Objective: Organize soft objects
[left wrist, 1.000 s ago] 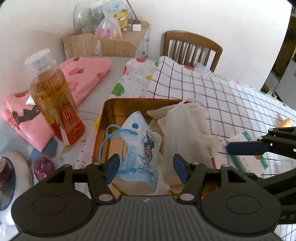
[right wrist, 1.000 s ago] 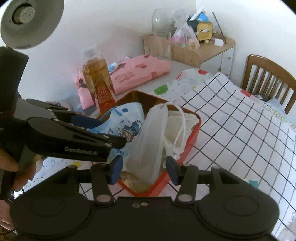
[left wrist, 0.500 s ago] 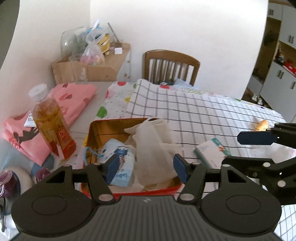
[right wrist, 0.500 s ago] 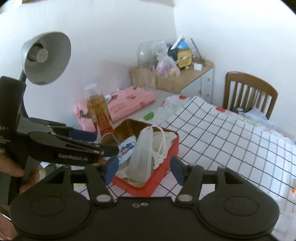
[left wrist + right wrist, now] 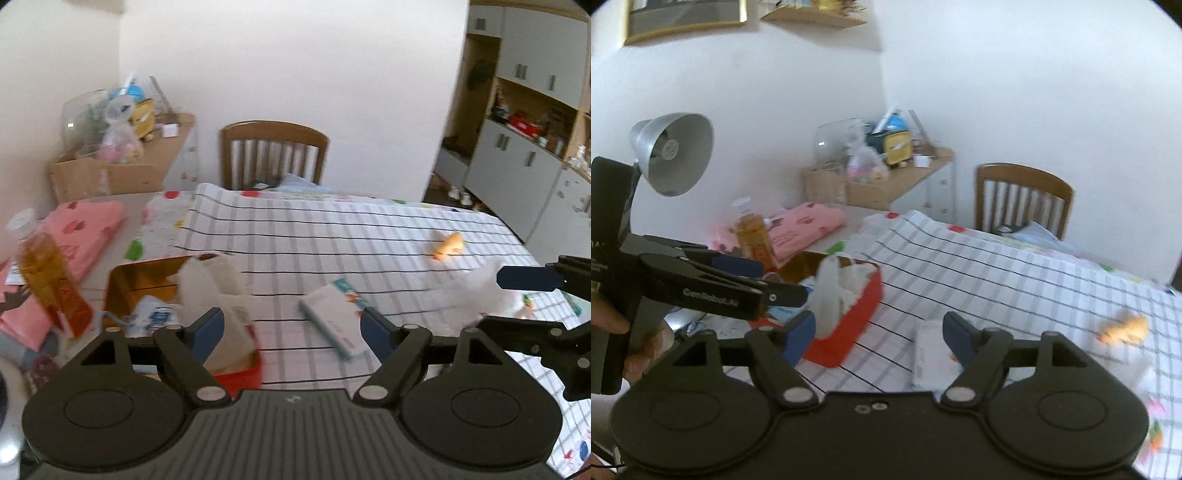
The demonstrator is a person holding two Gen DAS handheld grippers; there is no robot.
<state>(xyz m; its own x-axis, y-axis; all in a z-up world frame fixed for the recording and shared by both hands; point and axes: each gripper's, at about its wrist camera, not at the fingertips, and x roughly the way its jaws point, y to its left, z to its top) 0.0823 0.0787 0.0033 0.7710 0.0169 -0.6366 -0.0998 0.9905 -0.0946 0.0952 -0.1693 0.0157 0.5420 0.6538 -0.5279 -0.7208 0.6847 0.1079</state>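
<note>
Blue-padded fingers (image 5: 207, 332) of both grippers spread, empty, above table (image 5: 332, 236).

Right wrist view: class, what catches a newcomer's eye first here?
The red tin at left on the checked tablecloth, white cloth spilling from it. Behind it stands an amber bottle beside pink fabric. A small orange toy lies far right.

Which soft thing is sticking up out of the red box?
The white cloth stands tallest in the red box. The blue-printed mask lies low beside it.
</note>
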